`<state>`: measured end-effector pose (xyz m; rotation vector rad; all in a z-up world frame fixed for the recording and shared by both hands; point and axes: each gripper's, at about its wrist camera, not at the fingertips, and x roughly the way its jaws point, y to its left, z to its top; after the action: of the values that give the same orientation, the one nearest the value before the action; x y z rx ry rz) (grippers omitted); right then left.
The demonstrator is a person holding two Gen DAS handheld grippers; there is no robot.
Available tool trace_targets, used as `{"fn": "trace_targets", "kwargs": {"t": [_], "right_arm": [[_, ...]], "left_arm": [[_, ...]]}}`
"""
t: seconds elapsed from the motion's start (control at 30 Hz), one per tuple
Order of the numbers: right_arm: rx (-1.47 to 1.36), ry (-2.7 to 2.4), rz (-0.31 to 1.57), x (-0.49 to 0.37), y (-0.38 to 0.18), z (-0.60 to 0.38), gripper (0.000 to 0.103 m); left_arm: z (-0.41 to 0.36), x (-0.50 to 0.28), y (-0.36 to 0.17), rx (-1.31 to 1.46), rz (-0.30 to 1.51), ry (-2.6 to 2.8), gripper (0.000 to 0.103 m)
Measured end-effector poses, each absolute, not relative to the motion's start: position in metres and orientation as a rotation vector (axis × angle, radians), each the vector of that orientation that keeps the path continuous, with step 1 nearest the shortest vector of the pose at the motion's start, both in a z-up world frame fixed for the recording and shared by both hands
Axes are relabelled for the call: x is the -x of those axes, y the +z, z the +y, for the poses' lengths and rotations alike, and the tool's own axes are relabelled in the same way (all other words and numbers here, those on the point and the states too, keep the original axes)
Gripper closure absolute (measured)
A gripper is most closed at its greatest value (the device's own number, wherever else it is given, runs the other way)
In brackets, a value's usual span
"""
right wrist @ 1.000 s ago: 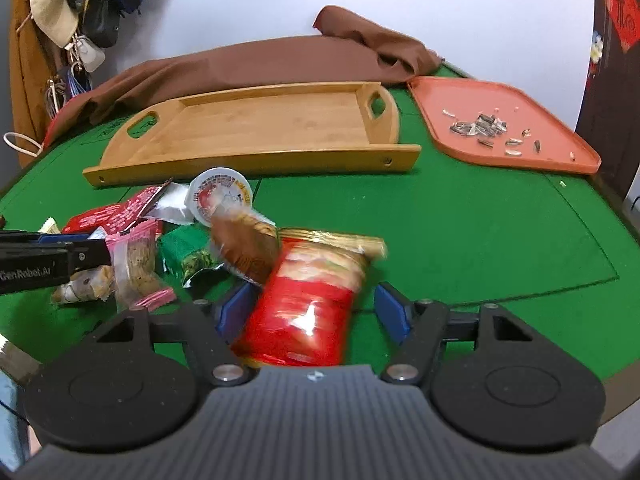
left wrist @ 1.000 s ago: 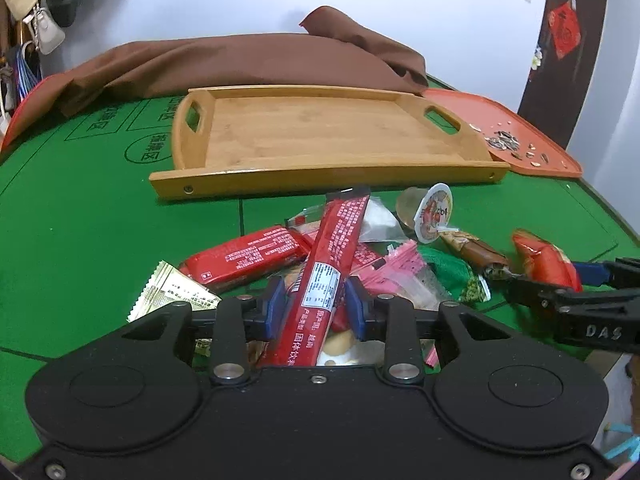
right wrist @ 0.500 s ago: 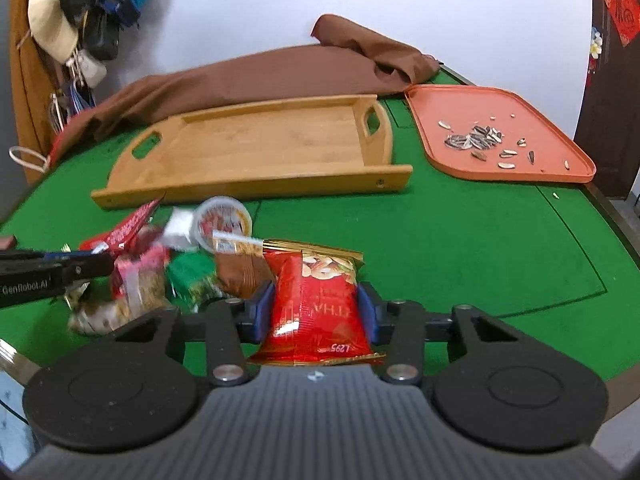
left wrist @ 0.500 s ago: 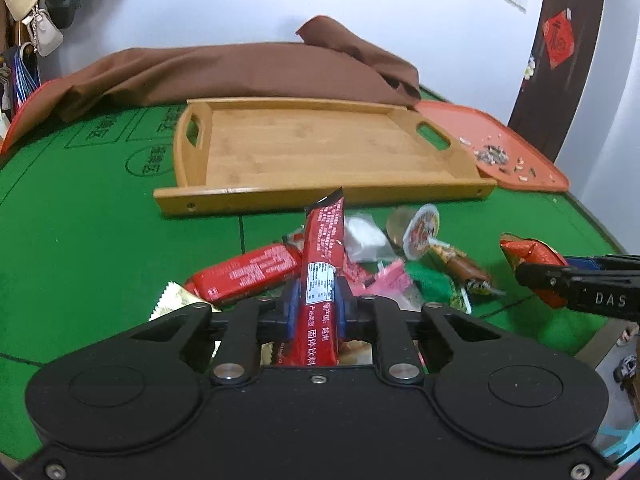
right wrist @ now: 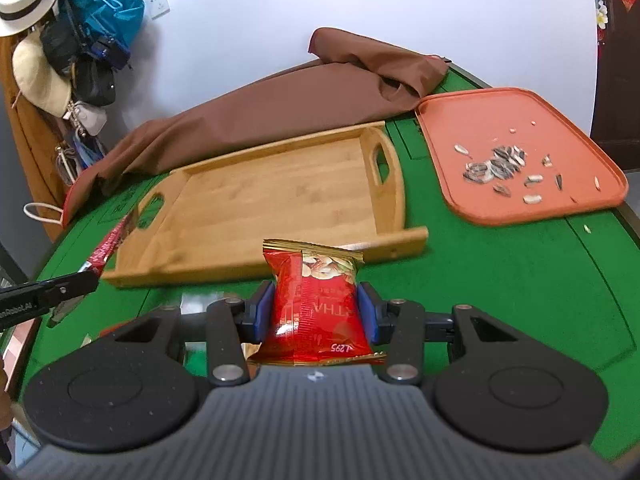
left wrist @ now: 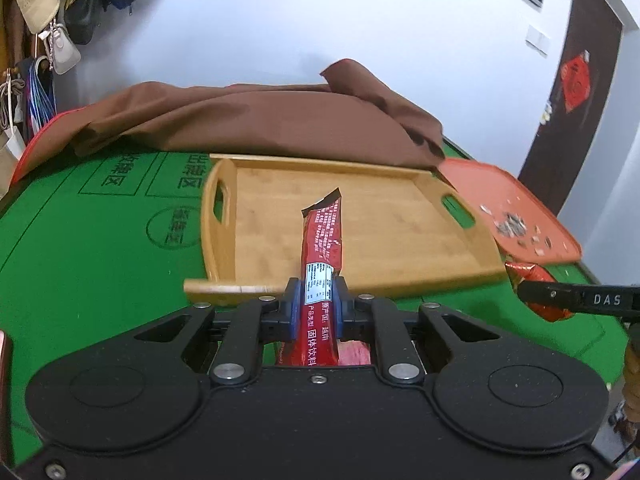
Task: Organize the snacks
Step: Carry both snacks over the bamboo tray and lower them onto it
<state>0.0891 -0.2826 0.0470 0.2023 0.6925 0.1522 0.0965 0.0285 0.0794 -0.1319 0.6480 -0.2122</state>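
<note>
Both grippers clamp snacks before the tray [left wrist: 360, 224]: left gripper [left wrist: 316, 304] pinches a red stick [left wrist: 322, 240], right gripper [right wrist: 316, 312] a red nut bag [right wrist: 316, 300].

Home game room, green mahjong table [left wrist: 80, 264], hung hats [right wrist: 24, 4], bags [right wrist: 104, 12]

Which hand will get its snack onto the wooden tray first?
Probably the left. The left gripper holds the long red stick packet already poking over the bamboo tray. The right gripper holds its red nut bag before the tray's front edge.
</note>
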Motion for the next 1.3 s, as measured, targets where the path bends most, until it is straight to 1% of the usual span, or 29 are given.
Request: {"fn": "trace_targets", "kwargs": {"t": [0.27, 0.63, 0.87, 1.3], "right_arm": [[-0.210, 0.141, 0.799, -0.166, 0.053, -0.279, 0.054], [-0.127, 0.072, 0.857, -0.254, 0.046, -0.251, 0.054], [-0.107, 0.073, 0.878, -0.280, 0.033, -0.240, 0.054], [-0.049, 0.070, 0.869, -0.291, 0.022, -0.231, 0.053]], "left_arm": [[0.027, -0.174, 0.086, 0.168, 0.727, -0.180, 0.089], [-0.007, -0.264, 0.054, 0.178, 0.852, -0.126, 0.088], [-0.029, -0.284, 0.042, 0.151, 0.862, -0.123, 0.088], [-0.041, -0.295, 0.031, 0.130, 0.877, -0.116, 0.088]]}}
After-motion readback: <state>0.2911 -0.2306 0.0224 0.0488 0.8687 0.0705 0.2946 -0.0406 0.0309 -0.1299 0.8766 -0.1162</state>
